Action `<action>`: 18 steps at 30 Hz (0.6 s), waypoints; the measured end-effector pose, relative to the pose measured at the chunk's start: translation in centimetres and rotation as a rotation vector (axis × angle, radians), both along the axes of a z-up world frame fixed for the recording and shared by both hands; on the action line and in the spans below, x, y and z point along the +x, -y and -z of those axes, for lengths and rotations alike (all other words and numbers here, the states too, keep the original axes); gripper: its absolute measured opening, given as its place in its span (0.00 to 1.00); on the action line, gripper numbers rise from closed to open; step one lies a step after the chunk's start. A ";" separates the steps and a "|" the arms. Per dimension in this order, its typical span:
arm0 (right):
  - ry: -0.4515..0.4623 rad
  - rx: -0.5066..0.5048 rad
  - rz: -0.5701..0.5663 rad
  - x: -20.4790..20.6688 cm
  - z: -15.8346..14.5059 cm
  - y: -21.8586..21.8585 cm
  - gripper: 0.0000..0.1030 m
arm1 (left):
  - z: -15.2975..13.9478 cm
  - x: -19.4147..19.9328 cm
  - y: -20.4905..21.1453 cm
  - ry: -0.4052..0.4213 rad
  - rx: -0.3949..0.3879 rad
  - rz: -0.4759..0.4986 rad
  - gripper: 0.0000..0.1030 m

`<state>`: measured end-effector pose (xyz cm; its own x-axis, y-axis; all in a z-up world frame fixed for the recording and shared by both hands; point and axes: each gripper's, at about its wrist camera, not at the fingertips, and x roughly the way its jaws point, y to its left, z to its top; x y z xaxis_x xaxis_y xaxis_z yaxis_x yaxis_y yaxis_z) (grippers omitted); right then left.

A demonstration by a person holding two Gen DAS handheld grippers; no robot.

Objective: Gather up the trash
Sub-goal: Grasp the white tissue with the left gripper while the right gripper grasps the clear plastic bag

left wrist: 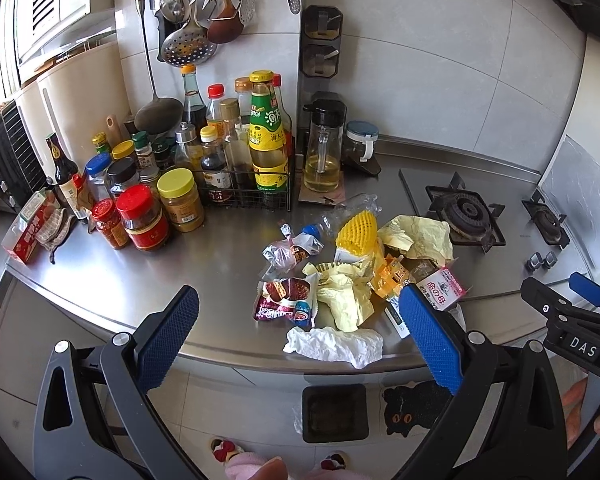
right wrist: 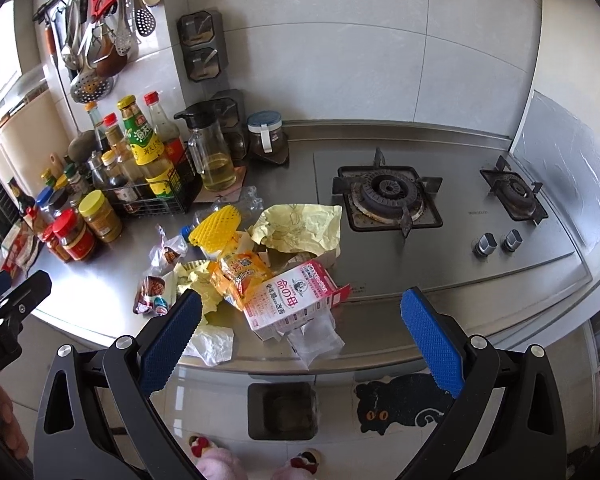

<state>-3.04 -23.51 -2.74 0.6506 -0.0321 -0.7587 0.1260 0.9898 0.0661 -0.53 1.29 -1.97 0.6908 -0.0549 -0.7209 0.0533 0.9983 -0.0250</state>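
We hold both tongs above the counter's front edge — the left gripper [left wrist: 298, 334] and the right gripper [right wrist: 302, 330] each spread wide, nothing between the blue pads. The trash sits mid-frame on the steel countertop [left wrist: 100, 276]: a pink-and-white carton [right wrist: 290, 300], an orange snack wrapper [right wrist: 242, 272], crumpled yellow paper [right wrist: 300, 226], a yellow foam net [left wrist: 356, 232], a white tissue [left wrist: 334, 344] at the edge. Lower centre, on the floor — a black bin [right wrist: 282, 410].
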 end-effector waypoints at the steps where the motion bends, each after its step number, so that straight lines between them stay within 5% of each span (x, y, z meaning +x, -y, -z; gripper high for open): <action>1: -0.009 -0.004 0.003 0.1 0.8 0.1 0.97 | 0.7 0.2 0.0 -0.014 0.000 0.002 0.92; 11: -0.045 -0.012 -0.065 0.4 8.3 0.4 0.96 | 9.7 1.7 1.3 -0.169 0.014 0.054 0.89; 14: -0.059 0.012 -0.098 0.5 10.2 0.7 0.84 | 12.3 1.9 1.6 -0.216 -0.007 0.068 0.81; 18: -0.070 0.027 -0.119 1.0 12.7 1.1 0.81 | 14.9 2.2 1.7 -0.233 -0.026 0.068 0.78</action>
<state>-2.07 -24.61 -15.40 0.5939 0.0632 -0.8021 0.0128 0.9960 0.0880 1.69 -0.45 -16.92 0.5001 -0.1167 -0.8581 0.1103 0.9914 -0.0706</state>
